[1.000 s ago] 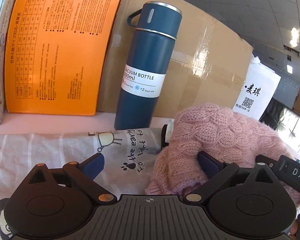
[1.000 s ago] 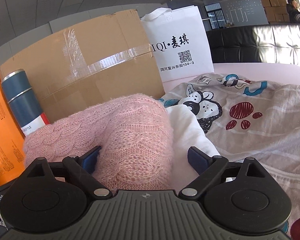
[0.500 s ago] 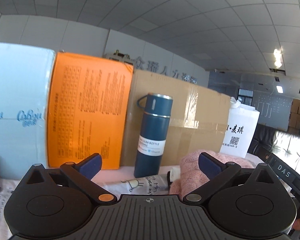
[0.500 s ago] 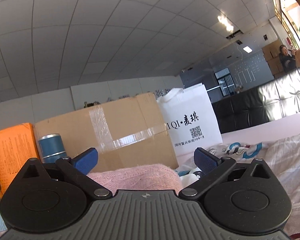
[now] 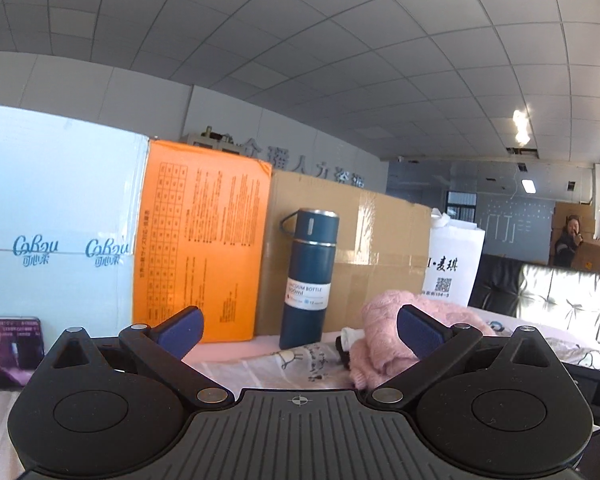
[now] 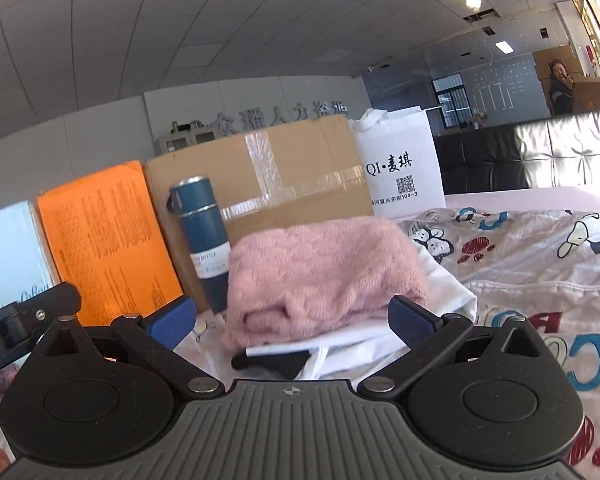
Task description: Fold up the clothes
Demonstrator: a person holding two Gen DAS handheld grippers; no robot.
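Boxes line the back of the pink work surface (image 6: 540, 196): a cardboard box (image 6: 284, 176), an orange box (image 6: 104, 236) and a blue vacuum bottle (image 6: 202, 236), forming a backstop, in our judgement. We find the pink sweater (image 6: 320, 272) folded into a compact bundle on white garments (image 6: 380, 336), just beside the bottle. We hold the left gripper (image 5: 298, 330) and right gripper (image 6: 292, 318) spread wide and empty, short of the bundle; the fold appears complete. A printed sheet (image 6: 540, 256) lies right.

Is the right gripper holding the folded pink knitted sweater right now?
No. The right gripper has its jaws wide open and empty, with the folded pink knitted sweater lying beyond them on white cloth.
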